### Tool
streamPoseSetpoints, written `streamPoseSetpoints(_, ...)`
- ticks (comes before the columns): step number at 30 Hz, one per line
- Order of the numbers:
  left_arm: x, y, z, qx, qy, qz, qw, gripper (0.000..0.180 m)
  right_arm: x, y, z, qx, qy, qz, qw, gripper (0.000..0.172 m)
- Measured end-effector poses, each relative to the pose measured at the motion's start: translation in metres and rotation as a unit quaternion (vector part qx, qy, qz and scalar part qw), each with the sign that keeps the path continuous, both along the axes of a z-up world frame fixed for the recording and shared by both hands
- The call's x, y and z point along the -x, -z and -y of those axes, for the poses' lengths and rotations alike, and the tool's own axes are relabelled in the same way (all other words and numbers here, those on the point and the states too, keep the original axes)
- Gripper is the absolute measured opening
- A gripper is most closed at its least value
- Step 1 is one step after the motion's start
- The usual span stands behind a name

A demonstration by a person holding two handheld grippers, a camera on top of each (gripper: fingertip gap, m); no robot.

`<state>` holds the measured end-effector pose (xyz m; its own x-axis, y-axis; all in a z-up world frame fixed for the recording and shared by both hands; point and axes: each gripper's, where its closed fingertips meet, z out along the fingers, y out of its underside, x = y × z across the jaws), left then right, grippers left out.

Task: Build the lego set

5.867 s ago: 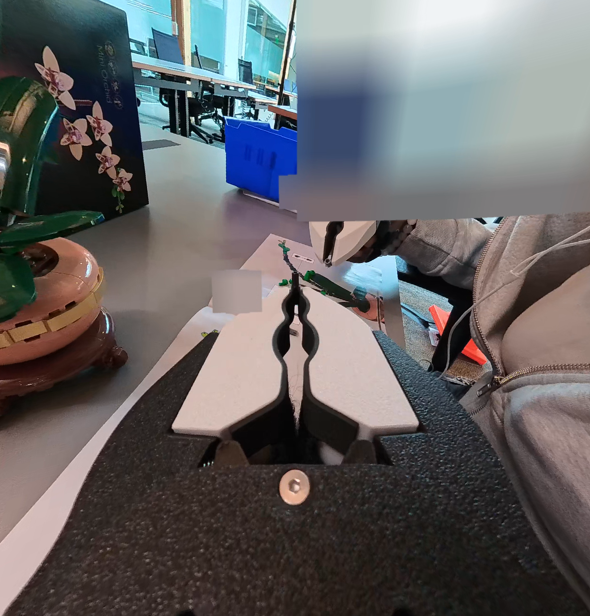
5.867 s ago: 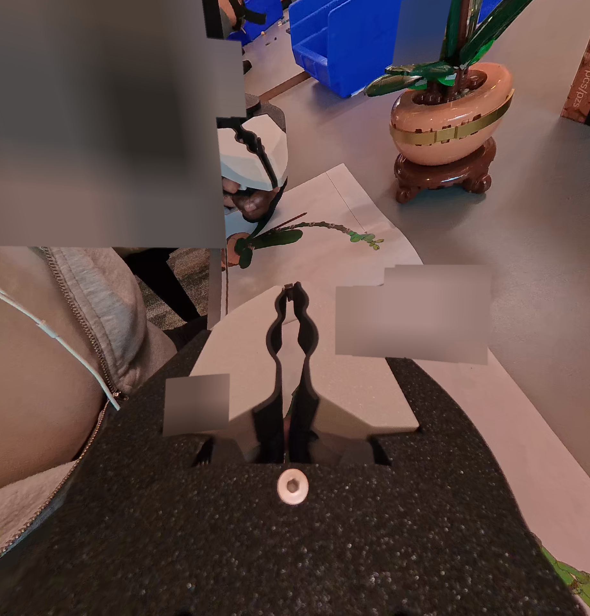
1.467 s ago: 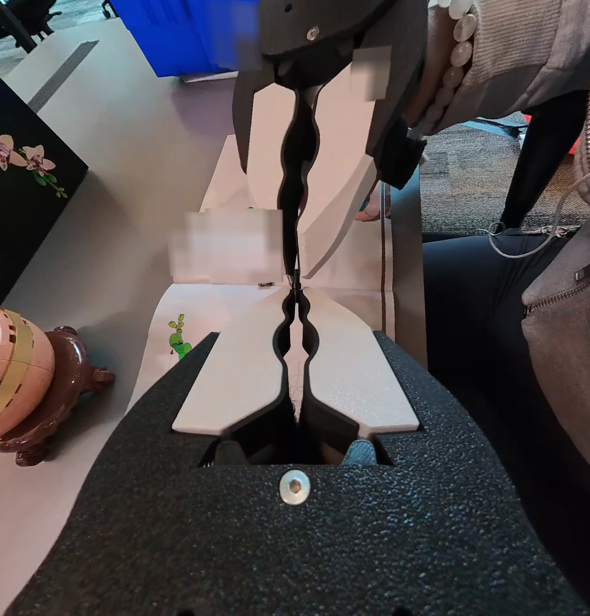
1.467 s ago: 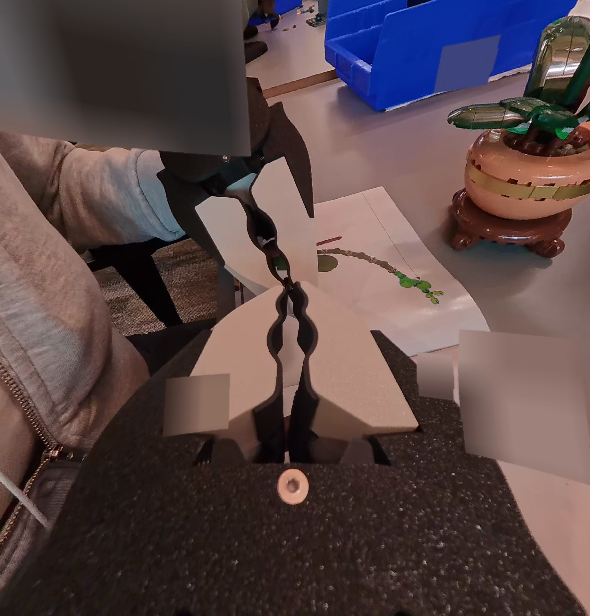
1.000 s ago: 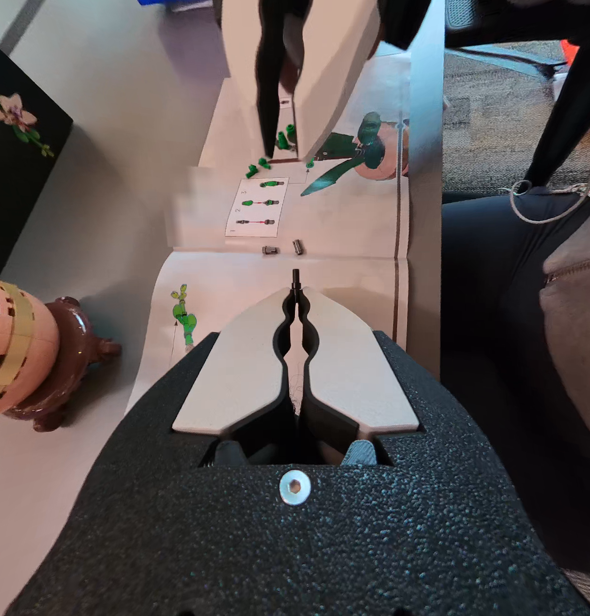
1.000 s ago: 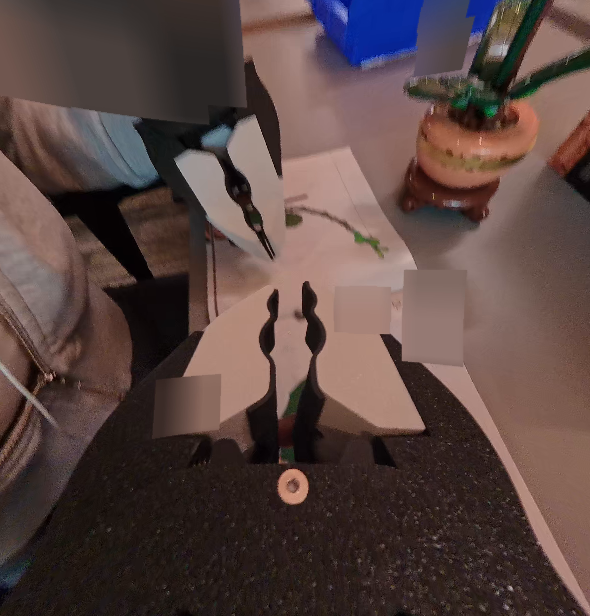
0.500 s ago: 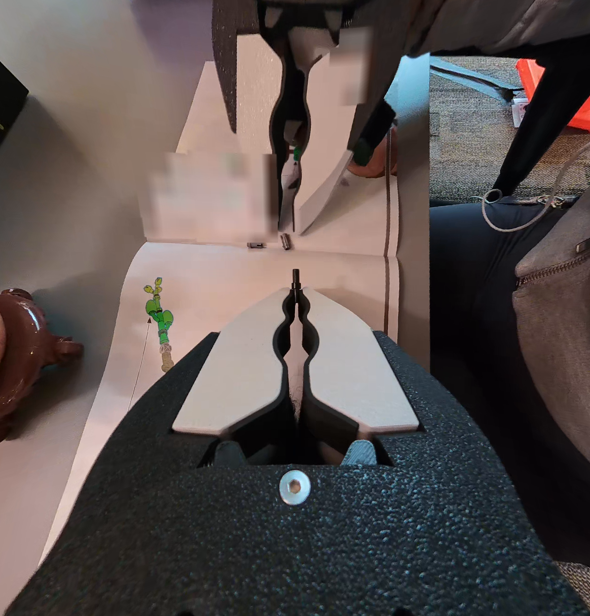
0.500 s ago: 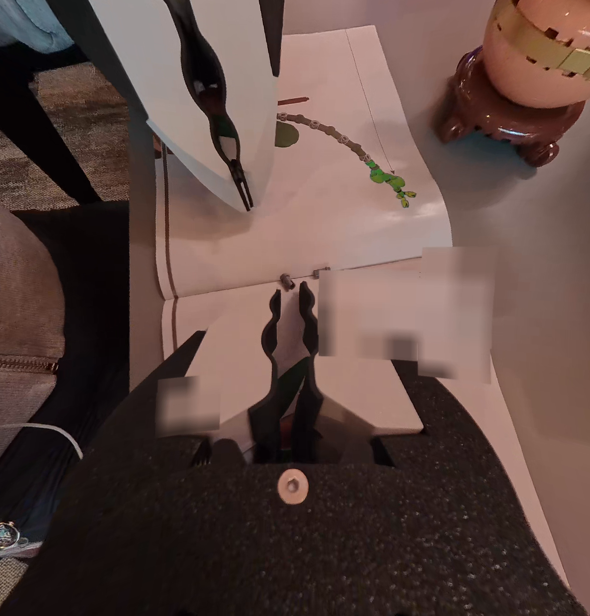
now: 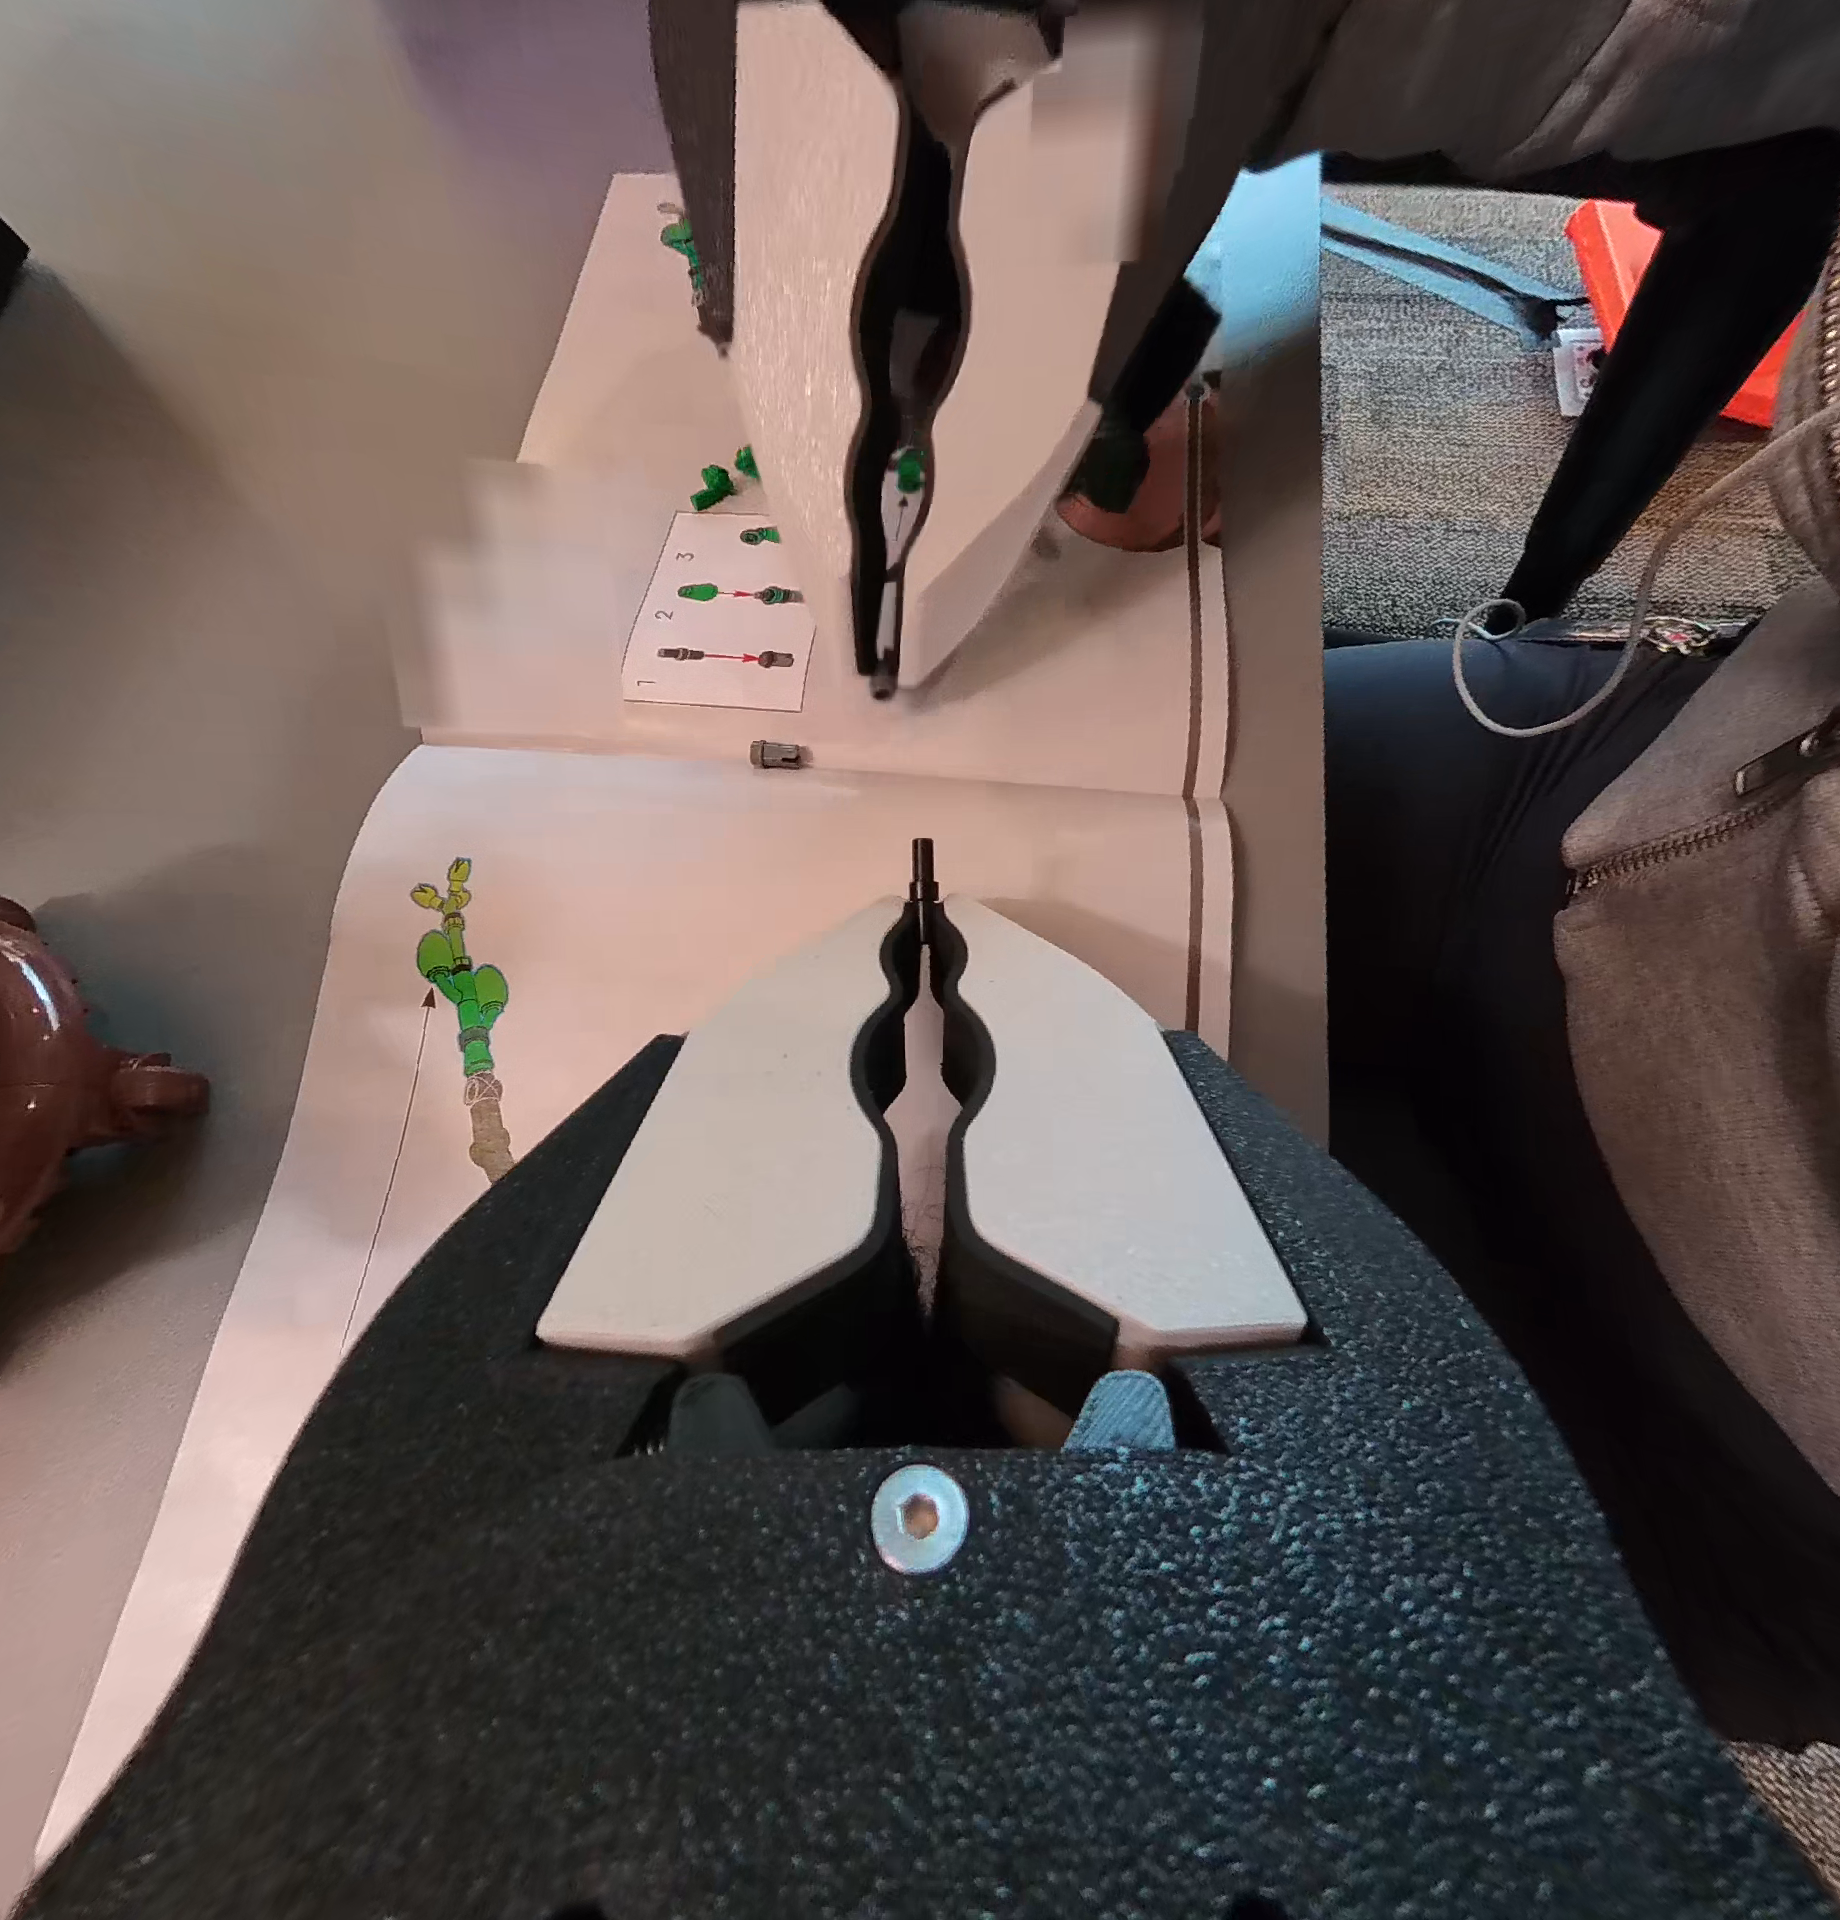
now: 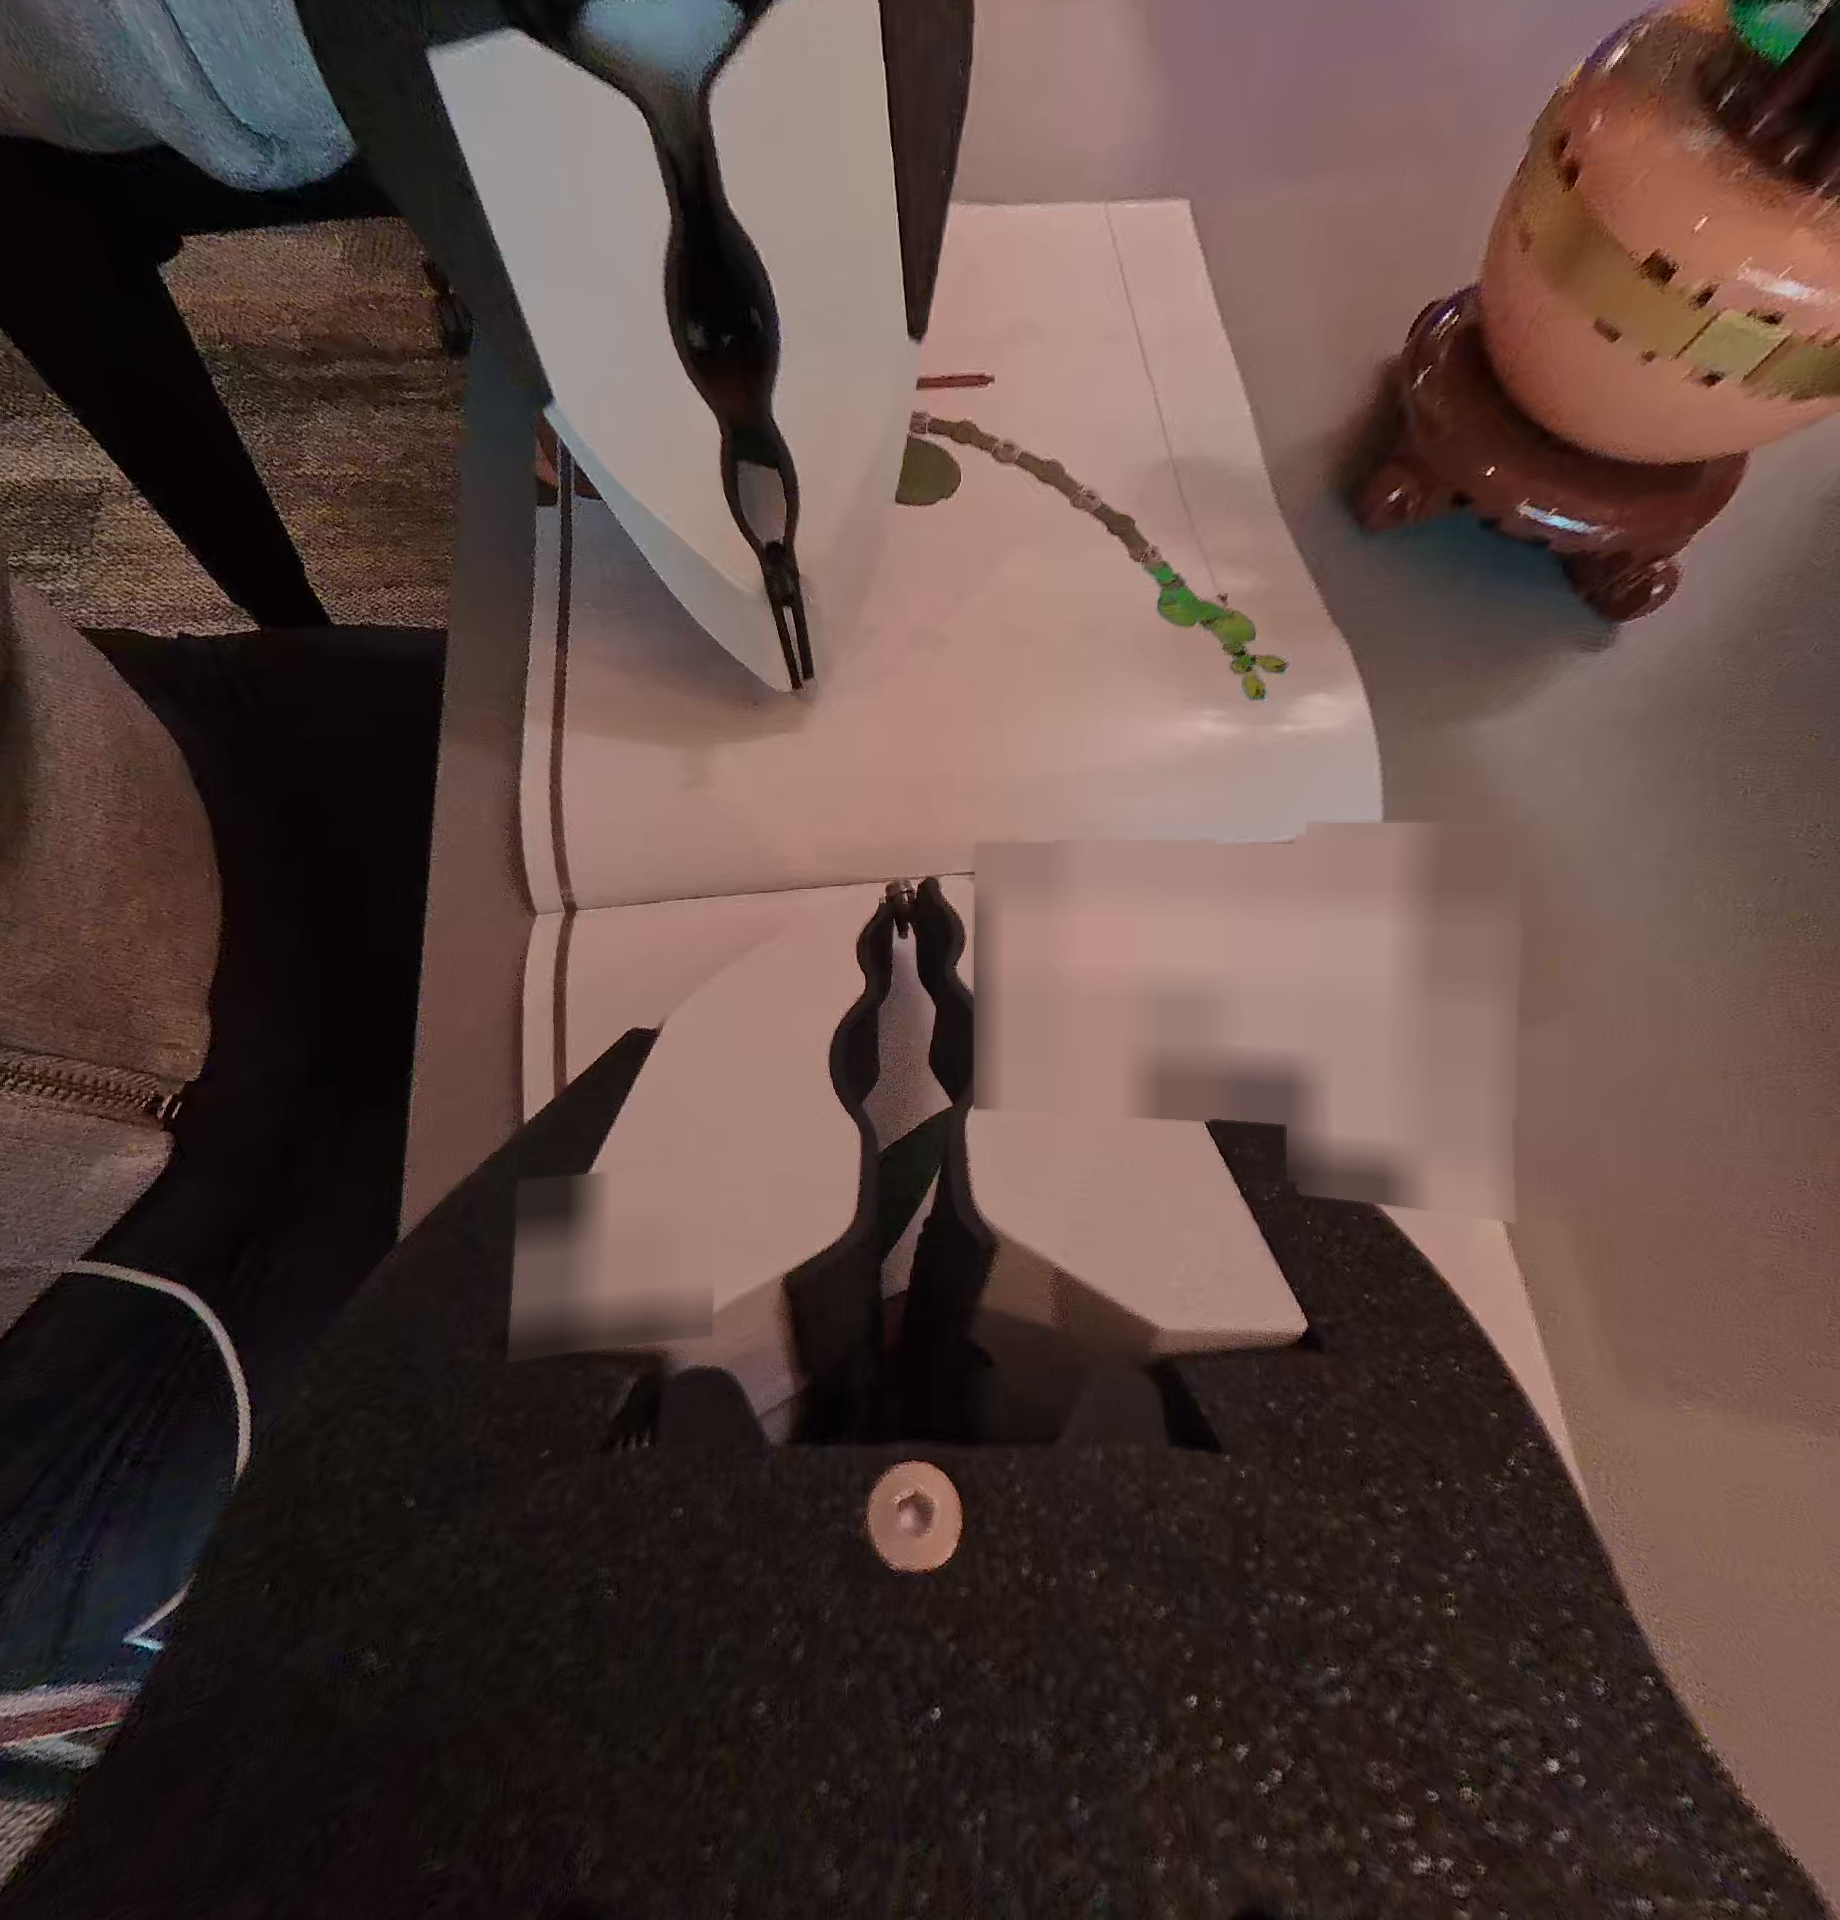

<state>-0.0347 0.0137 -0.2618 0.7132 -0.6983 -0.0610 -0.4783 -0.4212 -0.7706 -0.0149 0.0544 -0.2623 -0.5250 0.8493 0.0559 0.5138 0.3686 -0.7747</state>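
Observation:
My left gripper (image 9: 921, 914) is shut on a thin black pin (image 9: 921, 868) that sticks out past its tips, held over an open instruction booklet (image 9: 687, 883). It also shows in the right wrist view (image 10: 791, 655), its tips just above the page. My right gripper (image 10: 911, 904) is at the booklet's fold, shut on a small grey connector piece (image 10: 898, 896). In the left wrist view the right gripper (image 9: 880, 670) points down at the page with the grey piece at its tips. A second small grey piece (image 9: 779, 755) lies on the fold beside it.
A pink brick-built pot on a brown base (image 10: 1581, 416) stands on the grey table (image 9: 168, 416) beside the booklet; its base also shows in the left wrist view (image 9: 22, 1091). Small green pieces (image 9: 716, 486) lie on the far page. A person's grey jacket (image 9: 1726, 987) is at the table's edge. The left gripper's tips are roughly 5 cm from the right gripper's.
My right gripper came down to the booklet's fold and its jaws closed on one of the two grey pieces lying there. My left gripper kept the black pin throughout.

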Motion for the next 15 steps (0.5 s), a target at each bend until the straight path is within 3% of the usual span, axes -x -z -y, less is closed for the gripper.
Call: streamPoseSetpoints(15,0.0,0.006,-0.001,0.017,-0.008,-0.009,1.0,0.001,-0.001,-0.016,0.015,-0.065,-0.025,-0.025,0.997,0.004)
